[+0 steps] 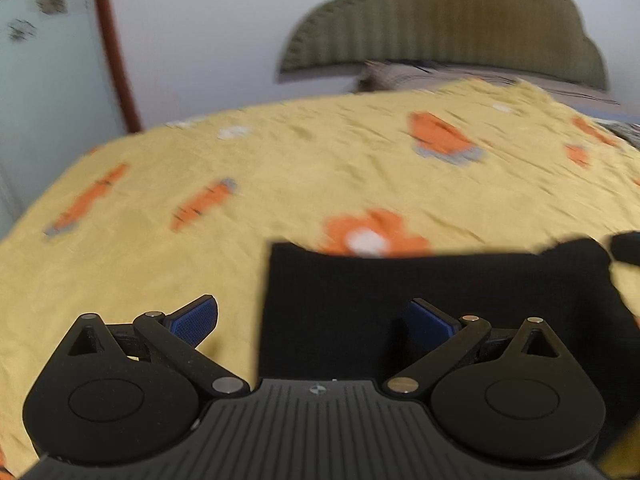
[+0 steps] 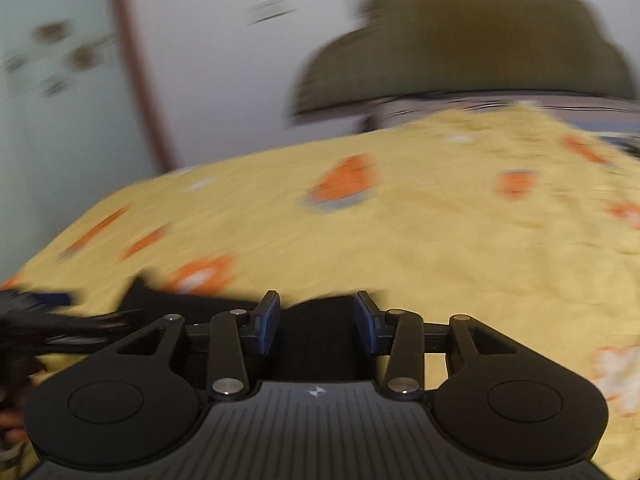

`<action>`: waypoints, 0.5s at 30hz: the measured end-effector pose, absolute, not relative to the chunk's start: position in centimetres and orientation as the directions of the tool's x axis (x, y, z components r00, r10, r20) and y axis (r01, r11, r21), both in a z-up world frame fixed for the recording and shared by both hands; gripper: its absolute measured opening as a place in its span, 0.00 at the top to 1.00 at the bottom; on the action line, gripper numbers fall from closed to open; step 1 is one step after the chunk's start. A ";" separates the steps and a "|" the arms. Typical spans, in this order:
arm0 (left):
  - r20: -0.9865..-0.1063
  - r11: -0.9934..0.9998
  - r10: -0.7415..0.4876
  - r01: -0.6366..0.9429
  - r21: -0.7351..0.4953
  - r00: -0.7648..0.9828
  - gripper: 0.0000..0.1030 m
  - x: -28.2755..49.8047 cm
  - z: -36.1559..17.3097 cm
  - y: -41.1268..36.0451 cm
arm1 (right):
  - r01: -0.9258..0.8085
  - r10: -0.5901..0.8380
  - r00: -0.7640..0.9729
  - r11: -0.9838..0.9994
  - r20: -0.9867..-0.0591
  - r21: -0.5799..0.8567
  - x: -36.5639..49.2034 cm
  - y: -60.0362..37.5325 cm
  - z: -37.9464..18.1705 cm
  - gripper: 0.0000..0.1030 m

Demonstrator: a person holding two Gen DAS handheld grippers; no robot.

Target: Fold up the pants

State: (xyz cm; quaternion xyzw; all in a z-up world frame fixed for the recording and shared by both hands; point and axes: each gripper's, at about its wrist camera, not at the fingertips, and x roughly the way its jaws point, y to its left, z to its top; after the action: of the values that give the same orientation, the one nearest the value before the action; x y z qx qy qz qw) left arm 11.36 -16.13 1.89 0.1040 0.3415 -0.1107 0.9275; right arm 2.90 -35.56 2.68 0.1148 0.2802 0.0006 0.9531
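Black pants [image 1: 420,304] lie flat on a yellow bedsheet [image 1: 200,184] with orange flowers. In the left wrist view my left gripper [image 1: 316,320] is wide open and holds nothing; its right finger [image 1: 430,324] is over the pants and its left finger [image 1: 192,320] is over the sheet, at the pants' left edge. In the right wrist view my right gripper [image 2: 316,322] is open and holds nothing, with the black pants [image 2: 312,320] between and under its fingers. The left gripper shows blurred at the left edge of the right wrist view [image 2: 44,320].
A green padded headboard [image 1: 444,20] and striped pillows [image 1: 400,74] stand at the far end of the bed. A white wall and a brown door frame [image 1: 116,48] are to the left. Both views are motion-blurred.
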 end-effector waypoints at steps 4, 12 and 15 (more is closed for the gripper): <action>-0.701 0.947 -0.127 0.295 0.124 0.702 0.00 11.2 -0.5 -17.4 | 0.027 0.012 0.776 0.998 -0.631 0.052 4.4 -32.6 -0.3 0.63; -0.688 0.962 -0.117 0.253 0.099 0.716 0.01 10.6 0.7 -16.6 | 0.048 -0.009 0.811 0.998 -0.585 0.050 1.0 -31.7 1.8 0.62; -0.702 0.967 -0.114 0.241 0.085 0.703 0.01 10.3 0.3 -16.5 | 0.064 -0.037 0.782 0.998 -0.623 0.020 0.8 -31.0 0.3 0.63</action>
State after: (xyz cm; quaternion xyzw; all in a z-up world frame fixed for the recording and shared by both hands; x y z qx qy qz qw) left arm 10.30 -16.48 0.28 0.0854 0.3731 -0.0964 0.9188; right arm 0.83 -31.04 0.28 0.0201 0.3294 -0.0268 0.9436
